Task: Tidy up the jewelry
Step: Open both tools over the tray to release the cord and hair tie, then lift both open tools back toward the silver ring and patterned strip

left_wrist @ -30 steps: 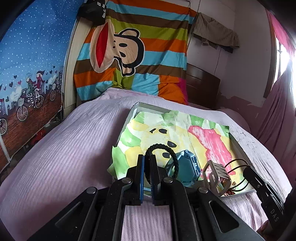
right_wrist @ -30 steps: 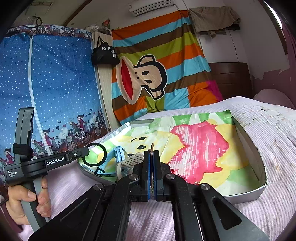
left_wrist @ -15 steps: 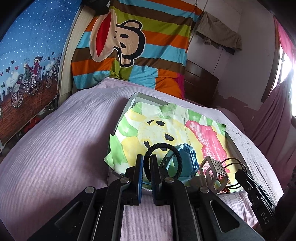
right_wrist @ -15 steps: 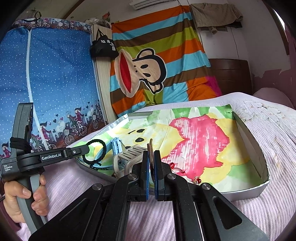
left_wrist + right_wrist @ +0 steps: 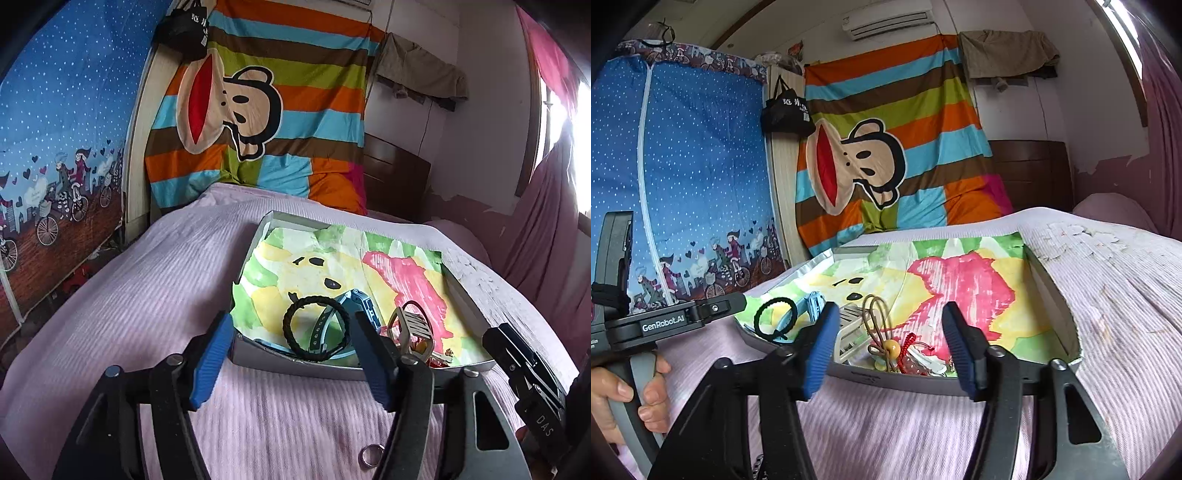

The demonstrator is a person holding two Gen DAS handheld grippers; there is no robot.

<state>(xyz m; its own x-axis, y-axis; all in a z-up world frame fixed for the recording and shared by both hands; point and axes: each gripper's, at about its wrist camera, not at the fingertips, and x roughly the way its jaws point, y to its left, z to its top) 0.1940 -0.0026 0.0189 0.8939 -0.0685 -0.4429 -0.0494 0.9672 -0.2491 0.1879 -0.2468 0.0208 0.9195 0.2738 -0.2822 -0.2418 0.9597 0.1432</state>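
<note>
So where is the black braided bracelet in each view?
Left wrist: black braided bracelet sits low centre, at the tray's near edge, leaning on the blue watch.
Right wrist: low left, left of that watch.
Shared landmark: the monkey blanket behind.

Blown-out window glare, fisheye-warped edges

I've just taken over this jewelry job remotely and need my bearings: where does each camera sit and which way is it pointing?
Left wrist: sits on the left gripper, looking along its open fingers at the tray's near-left corner, black braided bracelet and blue watch; the right gripper's tip shows at right.
Right wrist: sits on the right gripper, open, facing the tray's near edge and brown cord charm; a hand grips the left gripper's handle.
Shared: tray, bracelet, watch, monkey blanket.
</note>
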